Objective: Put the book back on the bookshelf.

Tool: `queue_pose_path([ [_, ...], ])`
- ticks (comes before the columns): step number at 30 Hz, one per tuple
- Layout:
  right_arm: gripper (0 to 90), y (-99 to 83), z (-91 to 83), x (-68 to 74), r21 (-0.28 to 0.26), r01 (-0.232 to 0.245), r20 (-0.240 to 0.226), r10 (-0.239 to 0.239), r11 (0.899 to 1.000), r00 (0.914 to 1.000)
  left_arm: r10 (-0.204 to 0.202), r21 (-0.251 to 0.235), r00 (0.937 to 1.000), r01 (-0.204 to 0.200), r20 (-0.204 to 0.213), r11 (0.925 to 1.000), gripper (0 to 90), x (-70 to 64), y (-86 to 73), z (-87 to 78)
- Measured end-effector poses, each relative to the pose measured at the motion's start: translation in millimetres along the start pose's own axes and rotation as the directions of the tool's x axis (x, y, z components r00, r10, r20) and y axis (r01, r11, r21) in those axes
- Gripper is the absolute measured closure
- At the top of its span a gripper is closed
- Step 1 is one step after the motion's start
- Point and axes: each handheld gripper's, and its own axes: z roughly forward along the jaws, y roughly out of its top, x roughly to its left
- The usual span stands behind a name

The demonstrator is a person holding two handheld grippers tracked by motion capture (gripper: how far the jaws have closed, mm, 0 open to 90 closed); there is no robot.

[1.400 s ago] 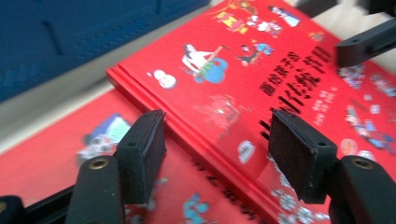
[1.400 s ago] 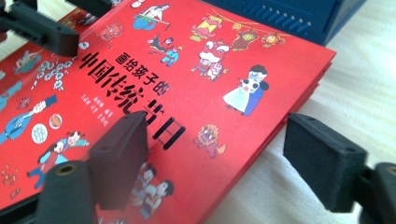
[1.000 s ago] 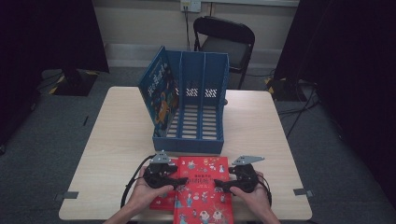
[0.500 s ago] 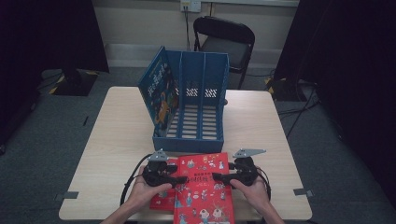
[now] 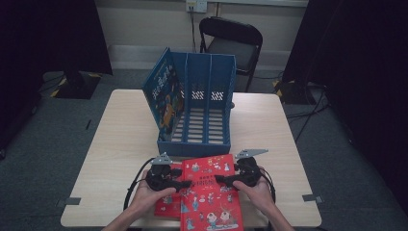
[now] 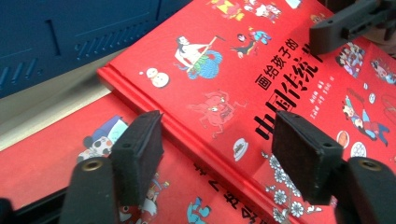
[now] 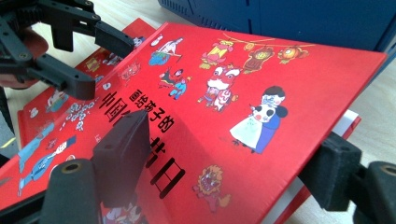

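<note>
High view: top red hardcover picture book [image 5: 208, 190] on near table edge, atop second red book [image 5: 167, 204], just before blue plastic file rack [image 5: 199, 113]. Since a second ago, both grippers have closed in on its side edges; lift looks imminent.

Left gripper view: left gripper [image 6: 217, 147] jaws wide, straddling spine edge, not clamped.

Right gripper view: right gripper [image 7: 233, 161] jaws wide, one over cover, one past page edge; book tilted up.

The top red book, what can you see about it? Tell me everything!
The top red book is a glossy hardcover with black Chinese lettering and little cartoon pictures: a lion dancer, lanterns, a snowman. It lies face up, skewed, on another red book at the table's near edge, right in front of the blue file rack. The left gripper and right gripper sit open at its two side edges, fingers above and below, not clamped.
</note>
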Motion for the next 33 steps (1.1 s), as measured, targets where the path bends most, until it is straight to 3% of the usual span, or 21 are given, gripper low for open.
queue_pose_path([
  [6,25.1,-1.1,-2.2,0.4,0.004,0.038,0.002,-0.038,0.999,0.9993,-0.026,-0.014,0.9997,0.026,-0.005,0.9996,32.6,-0.7,0.2,1.3],
  [13,25.4,-1.2,-9.6,8.0,-0.026,0.100,0.025,-0.099,0.995,0.9947,-0.021,-0.015,0.9998,0.021,0.000,0.9997,27.6,-2.2,0.3,2.3],
  [20,25.9,-9.1,-15.2,7.6,-0.010,0.086,0.008,-0.086,0.996,0.9963,-0.022,-0.012,0.9998,0.022,-0.002,0.9997,25.3,-3.3,0.4,2.6],
  [31,25.8,-13.4,-20.2,12.8,0.011,0.123,-0.008,-0.123,0.992,0.9923,-0.020,-0.015,0.9998,0.020,0.000,0.9997,19.0,-6.8,0.2,4.9],
  [33,25.8,-14.8,-21.6,14.8,-0.001,0.139,-0.005,-0.139,0.990,0.9903,-0.036,-0.016,0.9991,0.036,0.024,0.9992,19.0,-6.6,0.3,5.3],
])
